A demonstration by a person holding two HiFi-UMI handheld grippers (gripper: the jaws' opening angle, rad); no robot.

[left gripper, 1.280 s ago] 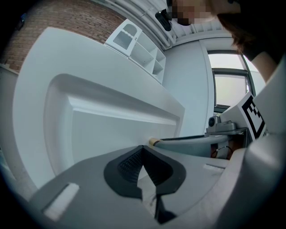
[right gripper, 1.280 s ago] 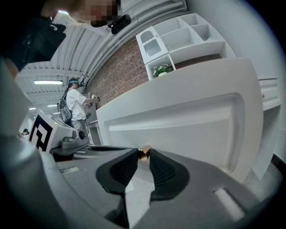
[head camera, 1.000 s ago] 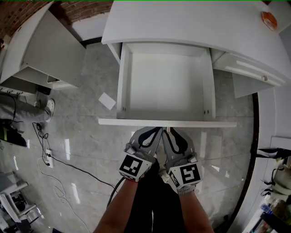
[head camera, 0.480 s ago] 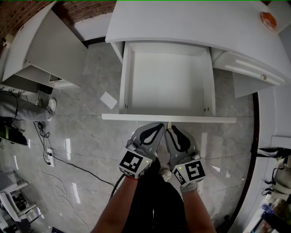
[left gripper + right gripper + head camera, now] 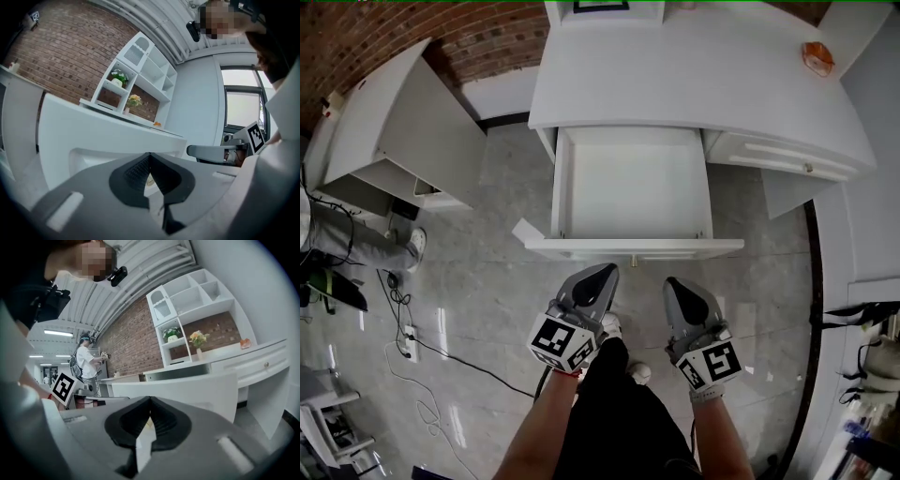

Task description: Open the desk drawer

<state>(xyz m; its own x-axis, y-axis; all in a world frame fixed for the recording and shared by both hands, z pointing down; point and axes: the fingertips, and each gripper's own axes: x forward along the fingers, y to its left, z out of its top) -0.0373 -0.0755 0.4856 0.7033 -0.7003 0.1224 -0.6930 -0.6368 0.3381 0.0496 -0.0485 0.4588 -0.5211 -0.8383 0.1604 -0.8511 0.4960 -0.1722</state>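
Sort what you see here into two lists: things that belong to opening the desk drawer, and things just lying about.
Belongs to the job:
- desk drawer, standing open and empty
- left gripper and right gripper, both shut on nothing, short of the drawer front

Just lying about:
- orange object on the desktop
- vase of flowers
- white side cabinet

No readable words, numbers, brands or labels anywhere. Only black-and-white square code markers [image 5: 560,343] on the cubes of the left tool [image 5: 608,271] and right tool [image 5: 671,282]: patterns, not text.
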